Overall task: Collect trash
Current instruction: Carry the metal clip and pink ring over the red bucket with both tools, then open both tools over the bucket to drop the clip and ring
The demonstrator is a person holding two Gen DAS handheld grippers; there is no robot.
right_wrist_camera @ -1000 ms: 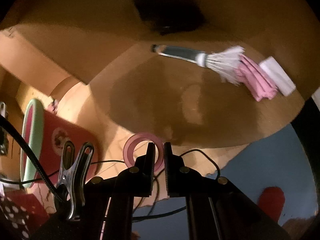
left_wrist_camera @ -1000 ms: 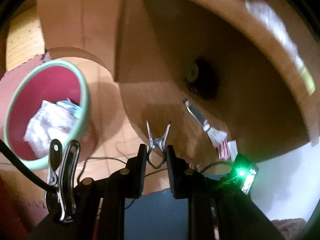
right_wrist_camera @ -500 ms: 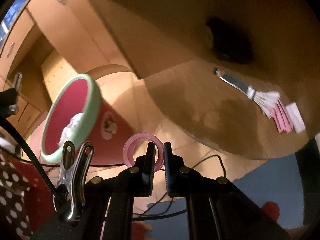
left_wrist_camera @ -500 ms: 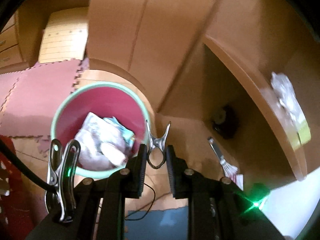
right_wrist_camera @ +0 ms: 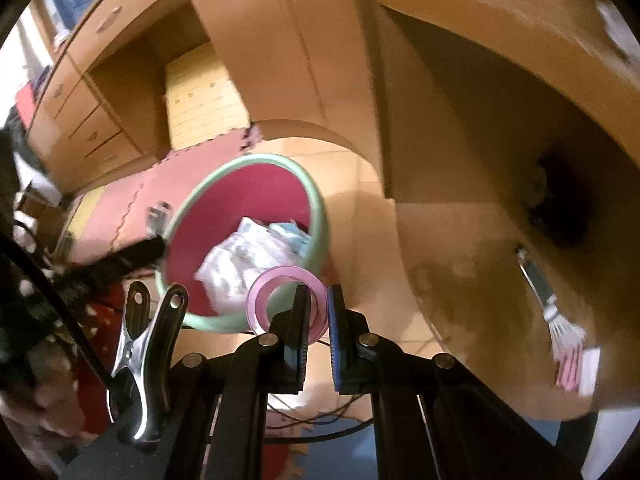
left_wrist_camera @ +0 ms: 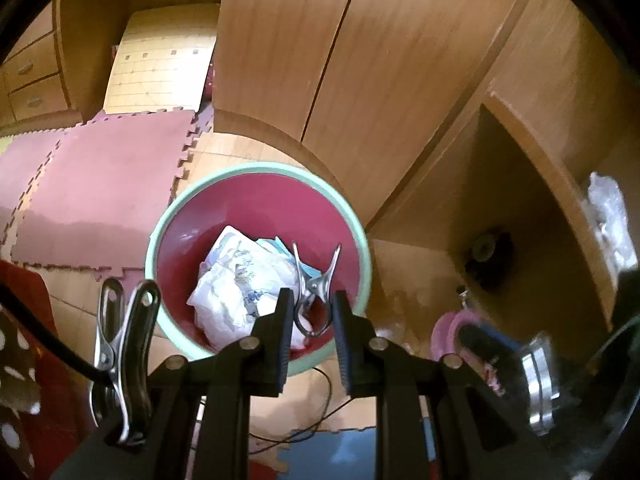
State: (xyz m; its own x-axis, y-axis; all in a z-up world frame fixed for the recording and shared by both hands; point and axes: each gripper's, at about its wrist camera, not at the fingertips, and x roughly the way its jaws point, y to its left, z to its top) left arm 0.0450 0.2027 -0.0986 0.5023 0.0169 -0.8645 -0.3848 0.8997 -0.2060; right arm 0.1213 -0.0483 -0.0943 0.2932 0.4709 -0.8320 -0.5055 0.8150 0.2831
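1. Left gripper (left_wrist_camera: 310,312) – jaws set narrow, clamped on a metal clip (left_wrist_camera: 314,292). The clip stands upright between the black fingers (left_wrist_camera: 276,332), its two handles spread in a V above them, over the open mouth of the bin.
2. Right gripper (right_wrist_camera: 318,312) – jaws pressed tight on a pink tape ring (right_wrist_camera: 280,300). The ring is held by its right side and sticks out to the left of the fingers, its hole open to view, in front of the near rim of the bin.
3. Bin (left_wrist_camera: 256,168) – round, pale green rim, dark red inside, standing on the floor beside the wooden cupboard. Seen from above in the left wrist view, tilted in the right wrist view (right_wrist_camera: 320,208).
4. Crumpled paper (left_wrist_camera: 240,280) – white with blue print, lying in the bottom of the bin together with a light blue scrap. Also visible in the right wrist view (right_wrist_camera: 248,256).
5. Wooden cupboard (left_wrist_camera: 360,80) – two tall doors behind the bin; an open shelf recess to the right.
6. Brush (right_wrist_camera: 552,312) – metal handle, white bristles, lying on the shelf surface, with a pink item and a white item just beside the bristles.
7. Floor mat (left_wrist_camera: 100,184) – pink interlocking foam tiles, left of the bin.
8. Spare clips – one metal clamp fixed on each gripper body, lower left of each view, gripping a black cable.
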